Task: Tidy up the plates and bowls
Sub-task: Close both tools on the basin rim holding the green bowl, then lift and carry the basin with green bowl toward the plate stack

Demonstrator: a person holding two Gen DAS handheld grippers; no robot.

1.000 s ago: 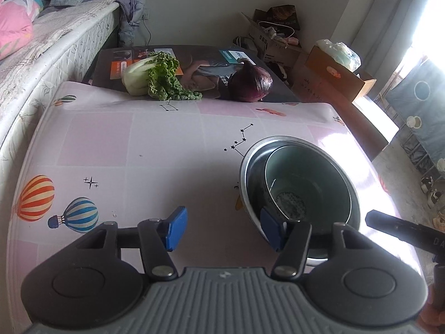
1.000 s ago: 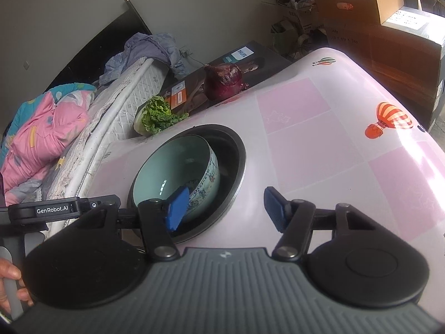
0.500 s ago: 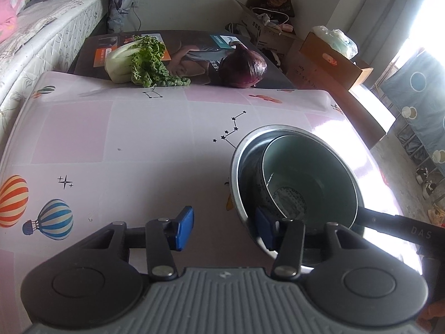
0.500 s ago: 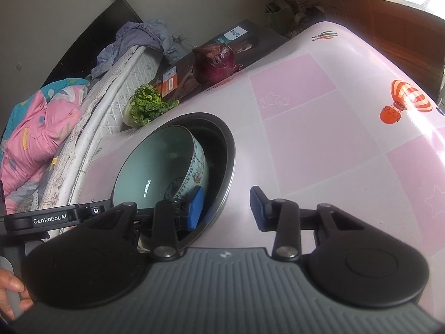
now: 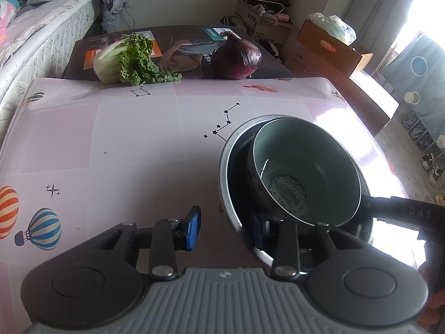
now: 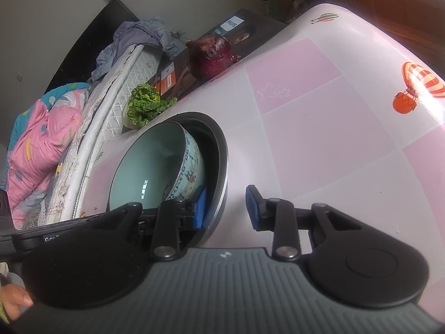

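A pale green ceramic bowl (image 5: 306,167) sits tilted inside a larger steel bowl (image 5: 230,153) on the pink table. My left gripper (image 5: 225,226) is open and straddles the steel bowl's near rim, right finger inside, left finger outside. In the right wrist view the ceramic bowl (image 6: 150,169) leans in the steel bowl (image 6: 219,150). My right gripper (image 6: 226,206) is open and straddles the steel rim too, its left pad between the two bowls, its right pad outside over the table.
A leafy cabbage (image 5: 128,58) and a red cabbage (image 5: 237,59) lie on a dark box at the table's far edge. A mattress (image 5: 41,36) runs along the left. Cardboard boxes (image 5: 331,44) stand behind on the right.
Both grippers have moved in on the steel bowl. Each now has one finger inside its rim and one outside. The ceramic bowl sits more tilted.
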